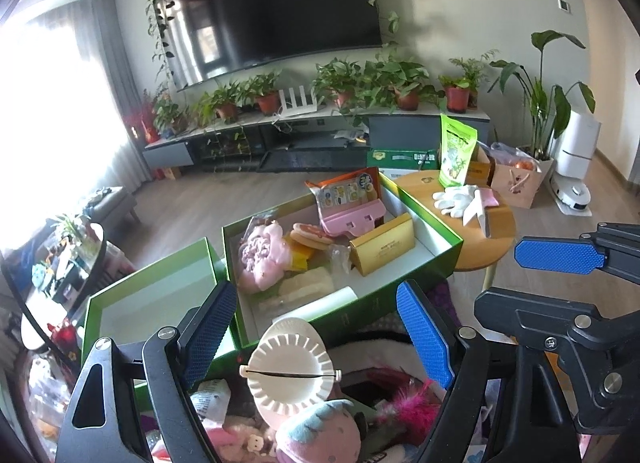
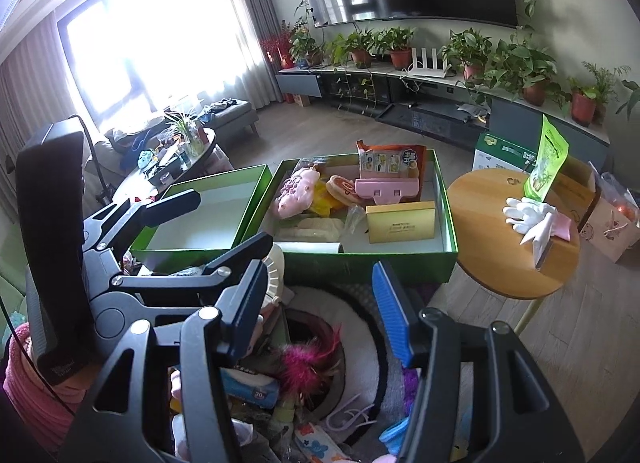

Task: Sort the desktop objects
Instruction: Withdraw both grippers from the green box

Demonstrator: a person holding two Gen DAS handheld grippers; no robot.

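Note:
My left gripper (image 1: 320, 333) is open, its blue pads wide apart above a white round dumpling press (image 1: 290, 373) that lies on a pile of toys. A pastel plush ball (image 1: 320, 431) sits just below it. My right gripper (image 2: 320, 319) is open and empty above the same pile, over a pink feather toy (image 2: 308, 363). Beyond stands a green box (image 1: 436, 259) holding a pink plush, a gold box (image 1: 384, 249), a pink stand and a snack bag. The same green box (image 2: 360, 259) shows in the right wrist view.
An empty green lid (image 1: 148, 299) lies left of the box. A round wooden side table (image 2: 488, 263) at the right carries white gloves (image 2: 524, 215) and a green pouch (image 2: 546, 163). The right gripper (image 1: 560, 255) shows at the left view's right edge.

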